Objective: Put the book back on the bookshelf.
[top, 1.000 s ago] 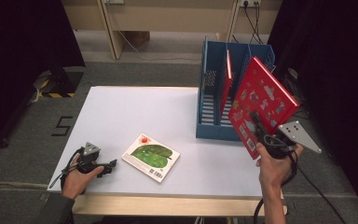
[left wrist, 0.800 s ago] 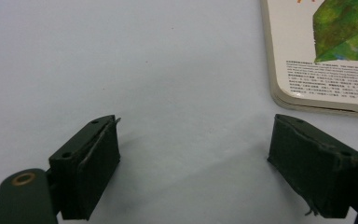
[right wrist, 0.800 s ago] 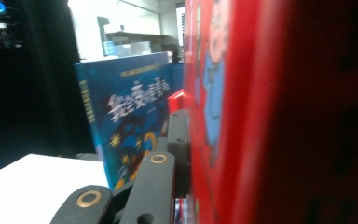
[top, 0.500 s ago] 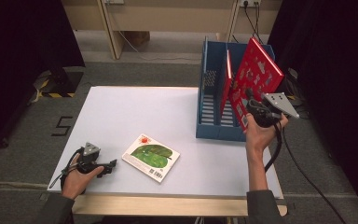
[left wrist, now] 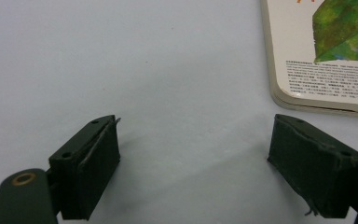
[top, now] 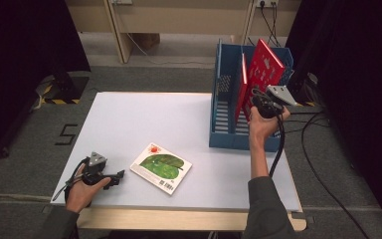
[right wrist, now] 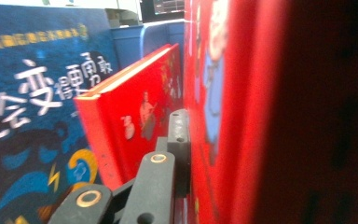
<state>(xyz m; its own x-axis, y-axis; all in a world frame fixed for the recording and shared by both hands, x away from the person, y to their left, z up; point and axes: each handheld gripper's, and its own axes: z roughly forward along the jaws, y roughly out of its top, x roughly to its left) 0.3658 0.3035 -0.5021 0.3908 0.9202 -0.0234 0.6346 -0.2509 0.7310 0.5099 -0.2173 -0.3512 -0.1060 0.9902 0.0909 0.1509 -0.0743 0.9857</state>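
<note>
Right hand-held gripper [top: 256,101] clenched on the red book [top: 263,67], held tilted at the upper right of the high view, lower edge already down between the walls of the blue rack [top: 221,107]; second red book [top: 240,89] standing in the rack just left of it, top leaning toward it; in the right gripper view, held cover [right wrist: 223,107] pressed flat against the one black pad [right wrist: 179,135] in sight, neighbouring red book [right wrist: 130,121] close at the left, a dark blue book [right wrist: 32,93] beyond that. Left hand-held gripper [top: 110,178] released, jaws wide and holding nothing, resting on the table [top: 144,119] at the lower left; green book [top: 161,167] lying flat just to its right, its corner at the upper right of the left gripper view [left wrist: 326,56].

Step in hand, by the look of it: slotting the red book upright into the rack. To do well: square the book to the dividers before lowering; keep it clear of the neighbour's leaning top edge, so as not to wedge it or knock it over; lower until the bottom edge sits on the rack floor; open only then, and draw straight back without dragging the cover. Likely next: green book.
</note>
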